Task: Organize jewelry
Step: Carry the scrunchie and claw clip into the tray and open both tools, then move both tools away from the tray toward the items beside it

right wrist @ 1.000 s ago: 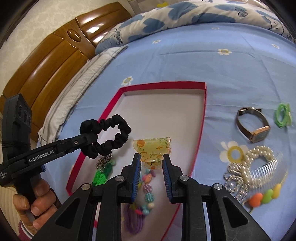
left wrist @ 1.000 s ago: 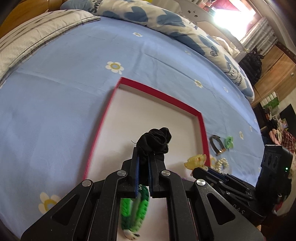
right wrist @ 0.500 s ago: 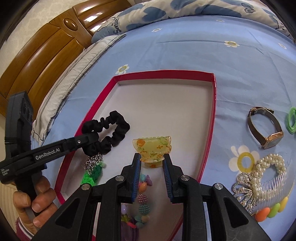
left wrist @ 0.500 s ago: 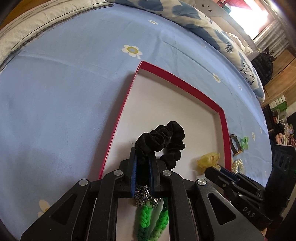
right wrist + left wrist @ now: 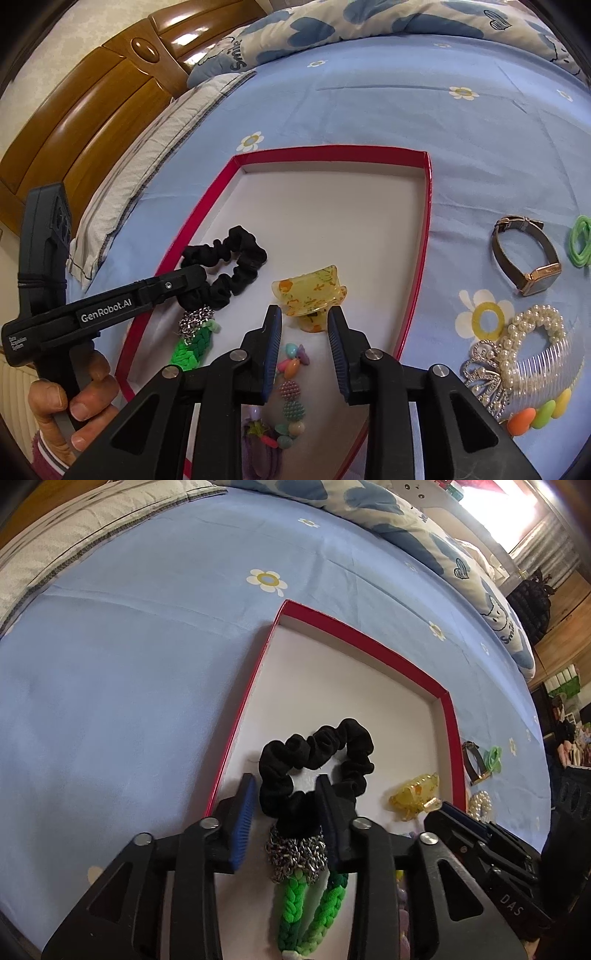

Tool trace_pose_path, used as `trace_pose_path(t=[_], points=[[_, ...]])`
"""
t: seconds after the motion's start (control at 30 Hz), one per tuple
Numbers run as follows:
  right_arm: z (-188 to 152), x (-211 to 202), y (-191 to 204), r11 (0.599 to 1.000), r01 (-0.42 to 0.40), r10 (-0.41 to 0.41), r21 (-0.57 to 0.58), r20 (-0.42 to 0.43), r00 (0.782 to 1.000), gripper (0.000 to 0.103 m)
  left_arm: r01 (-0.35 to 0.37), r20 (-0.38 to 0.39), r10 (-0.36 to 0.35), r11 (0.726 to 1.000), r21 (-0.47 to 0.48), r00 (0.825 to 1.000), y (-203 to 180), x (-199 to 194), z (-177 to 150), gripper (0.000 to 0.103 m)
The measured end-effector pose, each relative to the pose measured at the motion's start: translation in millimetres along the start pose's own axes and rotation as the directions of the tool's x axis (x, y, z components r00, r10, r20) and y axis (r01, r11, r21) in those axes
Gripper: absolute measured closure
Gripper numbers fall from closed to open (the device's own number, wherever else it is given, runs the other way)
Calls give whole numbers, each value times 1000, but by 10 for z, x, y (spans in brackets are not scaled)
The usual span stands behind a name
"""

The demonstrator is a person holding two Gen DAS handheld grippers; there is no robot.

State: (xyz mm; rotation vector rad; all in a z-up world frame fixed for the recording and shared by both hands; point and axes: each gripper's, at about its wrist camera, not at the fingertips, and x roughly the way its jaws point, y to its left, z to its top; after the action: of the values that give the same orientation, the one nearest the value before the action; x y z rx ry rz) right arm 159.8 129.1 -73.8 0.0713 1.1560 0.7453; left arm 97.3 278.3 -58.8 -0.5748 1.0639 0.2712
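A red-rimmed tray [image 5: 354, 635] [image 5: 332, 153] with a white floor lies on the blue bedsheet. A black scrunchie [image 5: 317, 746] [image 5: 240, 240] rests on the tray floor, partly over a green braided band with a silver chain [image 5: 295, 897]. My left gripper [image 5: 286, 786] straddles the scrunchie's near end. Its jaws are opening, and the left pad stands off the cloth. A yellow translucent hair clip [image 5: 310, 291] [image 5: 415, 794] lies tilted in the tray. My right gripper [image 5: 304, 317] is open around its near end, with a gap at the left pad.
A beaded bracelet [image 5: 291, 391] lies in the tray's near part. On the sheet to the right are a watch [image 5: 524, 251], green hair ties [image 5: 581, 240], a pearl bracelet [image 5: 535, 325] and a clear comb [image 5: 546, 373]. A hand [image 5: 62, 406] holds the left gripper.
The left jaws have spread and let go of the black scrunchie, which now lies in the tray. The right jaws widened slightly and the yellow clip tipped over onto the tray floor.
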Motion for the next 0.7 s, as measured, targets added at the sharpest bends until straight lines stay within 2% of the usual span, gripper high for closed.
trace_pose_path(t=[0.3,0.4,0.57,0.63,0.7], points=[[-149,-489,-92,999,-14,12,31,88,996,67,2,31,-4,999,54,1000,-188,-222,-101,67],[-258,-672,-231,997,-6,-2,71,113,994,61,11,34,-14,997,74,999,-277,-284,-146,67],[-436,-919,-491,992,28,-45,127,137,990,61,27,36,-31,994,106,999,-444,-369,-243,67],[-530,-1034,-622,987,44,-67,155,149,987,61,36,34,-40,992,120,999,-517,-387,-291,65],[-617,-1113,-736,981,53,-83,187,153,985,61,40,32,-45,989,142,998,-608,-400,-342,57]])
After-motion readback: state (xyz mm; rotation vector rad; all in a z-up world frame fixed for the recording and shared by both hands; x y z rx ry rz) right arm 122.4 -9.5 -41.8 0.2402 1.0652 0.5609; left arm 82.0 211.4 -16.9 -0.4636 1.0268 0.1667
